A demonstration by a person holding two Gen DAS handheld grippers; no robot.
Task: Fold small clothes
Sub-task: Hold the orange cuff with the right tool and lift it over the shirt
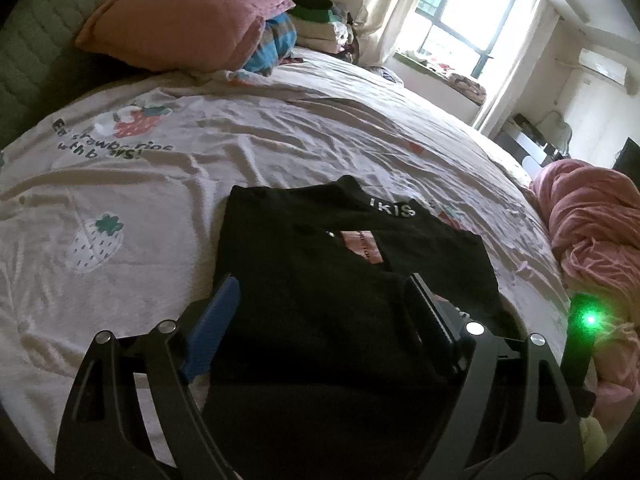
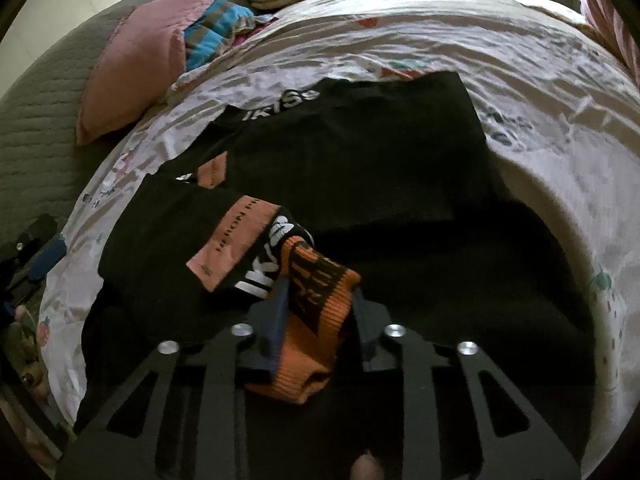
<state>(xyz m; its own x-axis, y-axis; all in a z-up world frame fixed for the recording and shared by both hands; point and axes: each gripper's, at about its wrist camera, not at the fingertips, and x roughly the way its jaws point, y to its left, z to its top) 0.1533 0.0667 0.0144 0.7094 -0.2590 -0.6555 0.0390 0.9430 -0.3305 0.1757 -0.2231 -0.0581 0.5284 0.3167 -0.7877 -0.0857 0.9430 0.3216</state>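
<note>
Two grippers are seen over a black garment (image 1: 352, 264) that is spread on the printed bedsheet (image 1: 160, 184): the left gripper (image 1: 320, 312) is held with its jaws wide apart above the cloth's near part, nothing being gripped between its fingers. The right gripper (image 2: 320, 300) is clamped on an orange ribbed band (image 2: 320, 320) of the dark clothing, whose folded layers with pink strips (image 2: 232, 240) lie just ahead of its fingertips. A pink pillow (image 1: 188, 16) is seen well beyond the left gripper, ahead and to its left.
</note>
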